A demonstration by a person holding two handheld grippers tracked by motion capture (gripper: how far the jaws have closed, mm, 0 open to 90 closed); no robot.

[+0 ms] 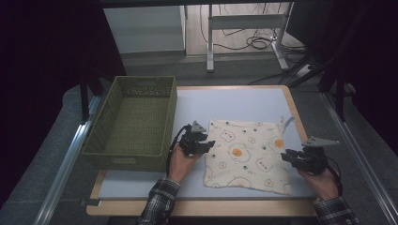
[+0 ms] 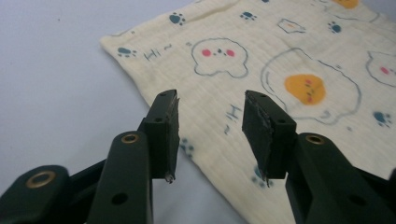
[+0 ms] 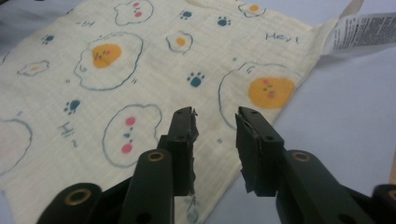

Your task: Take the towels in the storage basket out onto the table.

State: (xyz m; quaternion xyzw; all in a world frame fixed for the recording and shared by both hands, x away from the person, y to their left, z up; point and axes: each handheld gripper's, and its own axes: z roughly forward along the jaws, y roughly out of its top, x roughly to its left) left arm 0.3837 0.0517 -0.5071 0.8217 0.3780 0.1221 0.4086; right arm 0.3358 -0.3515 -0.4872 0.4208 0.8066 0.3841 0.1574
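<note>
The cloth (image 1: 248,154) lies spread flat on the counter (image 1: 141,185), just right of the basket (image 1: 133,123) (green, woven, nothing in it). I judge the work barely begun: no fold made, nothing yet lifted or put away. My left gripper (image 1: 202,146) hangs over the cloth's edge nearest the basket, jaws apart with nothing pinched between them. My right gripper (image 1: 290,157) sits at the cloth's far edge from the basket, jaws likewise apart and empty. Left to do, as I read it: take hold of the cloth and fold or carry it.
</note>
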